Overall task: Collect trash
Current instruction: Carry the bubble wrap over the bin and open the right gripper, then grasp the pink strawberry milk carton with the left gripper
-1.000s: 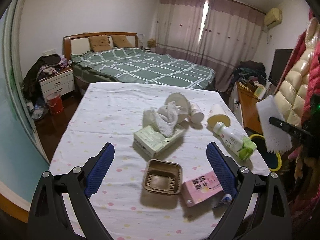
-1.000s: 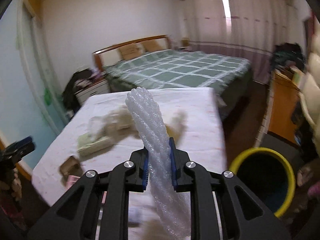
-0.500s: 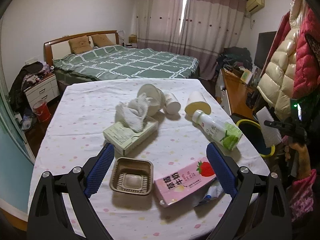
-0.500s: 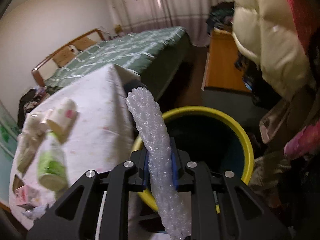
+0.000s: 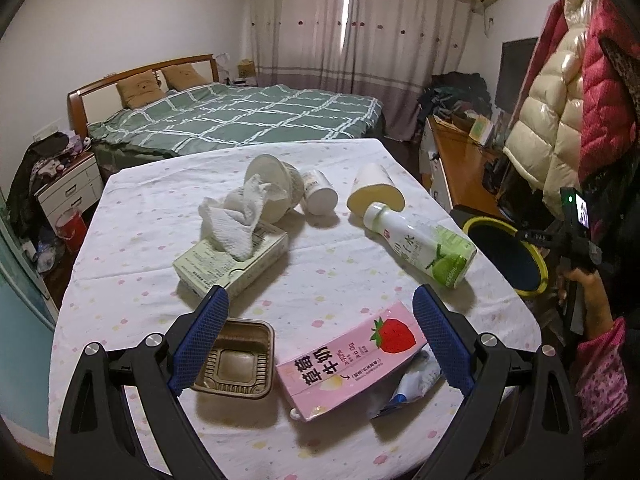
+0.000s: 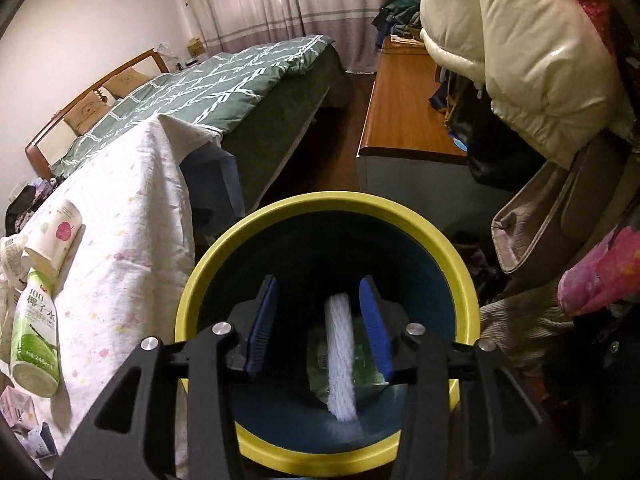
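Since a second ago the right gripper [image 6: 320, 324] has swung from over the table to above the bin [image 6: 424, 220], and its jaws have just been opening: the white wrap [image 6: 340, 356] that was pinched between the pads now hangs loose between them inside the bin, touching neither pad as far as can be seen. Below it a greenish packet lies on the bin floor. The bin's yellow rim rings the gripper, with open dark room on both sides of the fingers. At 9 o'clock the tablecloth edge hangs just beside the rim; at 12 o'clock bare floor runs between the bed and a wooden cabinet [image 6: 404, 120]; coats [image 6: 520, 60] crowd the 2 o'clock side.

In the left view the left gripper [image 5: 316, 336] stands wide and empty, low over the near table edge. Nearest, at 6 o'clock, a brown tray [image 5: 240, 364] sits by the left finger and a pink carton [image 5: 352, 356] lies between the fingers, a crumpled wrapper [image 5: 412, 380] under its right end near the table edge. Farther, at 11 o'clock, a tissue box [image 5: 228, 260] carries a white cloth [image 5: 240, 216]; at 1 o'clock a bottle [image 5: 420, 244] lies on its side close to the right edge. Behind them lie a bowl [image 5: 276, 184], a small cup [image 5: 318, 192] and a paper cup [image 5: 374, 188], then clear cloth to the far edge and the bed [image 5: 240, 120].
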Tool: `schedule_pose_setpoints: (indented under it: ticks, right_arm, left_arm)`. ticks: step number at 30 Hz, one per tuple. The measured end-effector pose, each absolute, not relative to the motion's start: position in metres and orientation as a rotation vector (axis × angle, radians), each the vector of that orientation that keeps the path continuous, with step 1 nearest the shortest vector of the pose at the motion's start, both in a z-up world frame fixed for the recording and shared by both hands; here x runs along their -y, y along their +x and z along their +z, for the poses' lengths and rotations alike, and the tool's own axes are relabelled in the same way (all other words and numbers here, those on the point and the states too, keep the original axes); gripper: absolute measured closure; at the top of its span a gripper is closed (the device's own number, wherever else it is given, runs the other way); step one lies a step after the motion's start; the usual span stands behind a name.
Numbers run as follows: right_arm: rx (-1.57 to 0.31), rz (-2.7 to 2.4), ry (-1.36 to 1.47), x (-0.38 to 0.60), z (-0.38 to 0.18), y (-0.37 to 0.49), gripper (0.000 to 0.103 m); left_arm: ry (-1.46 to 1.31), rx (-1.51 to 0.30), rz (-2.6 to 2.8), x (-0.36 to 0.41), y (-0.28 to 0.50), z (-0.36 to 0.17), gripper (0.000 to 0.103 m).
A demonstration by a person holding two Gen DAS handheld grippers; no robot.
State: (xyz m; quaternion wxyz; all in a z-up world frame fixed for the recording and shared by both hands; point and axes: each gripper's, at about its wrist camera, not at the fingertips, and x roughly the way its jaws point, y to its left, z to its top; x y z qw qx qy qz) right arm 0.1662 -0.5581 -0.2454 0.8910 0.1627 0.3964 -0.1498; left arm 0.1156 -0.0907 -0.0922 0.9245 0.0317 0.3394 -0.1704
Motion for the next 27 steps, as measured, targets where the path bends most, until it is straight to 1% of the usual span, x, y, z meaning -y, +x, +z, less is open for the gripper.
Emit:
schedule_pose_setpoints:
  ticks: [3,8,12,17,24,27]
  right_arm:
    - [-0.813,-0.312,0.326,0.557,-0.243,0.164,0.058]
    - [-0.814,-0.293,0.320,0.548,-0.240,0.162,0.058]
    - [-0.816,-0.279,0.318,0.542,-0.239,0.163,0.058]
    - [-0.812,-0.269,0.311,0.536,-0.235,0.163,0.057]
    - [-0.820,-0.255,0.302,0.529,-0.236,0.165,0.055]
    - [-0.823,-0.254,0.303,0.529,-0.238,0.165,0.055]
  left_arm:
    - [0.105,-0.704,-0.385,0.098,0.116,-0.097,0.011]
    - [0.207,-0.730,-0.473,0.107,0.114,-0.113,0.012]
    - [0.326,-0.762,-0.509,0.118,0.109,-0.130,0.017]
    - [0.373,-0.799,-0.508,0.121,0.112,-0.145,0.020]
    - [0.457,-0.826,-0.517,0.131,0.120,-0.165,0.020]
    - [0.449,-0.836,-0.506,0.135,0.129,-0.169,0.020]
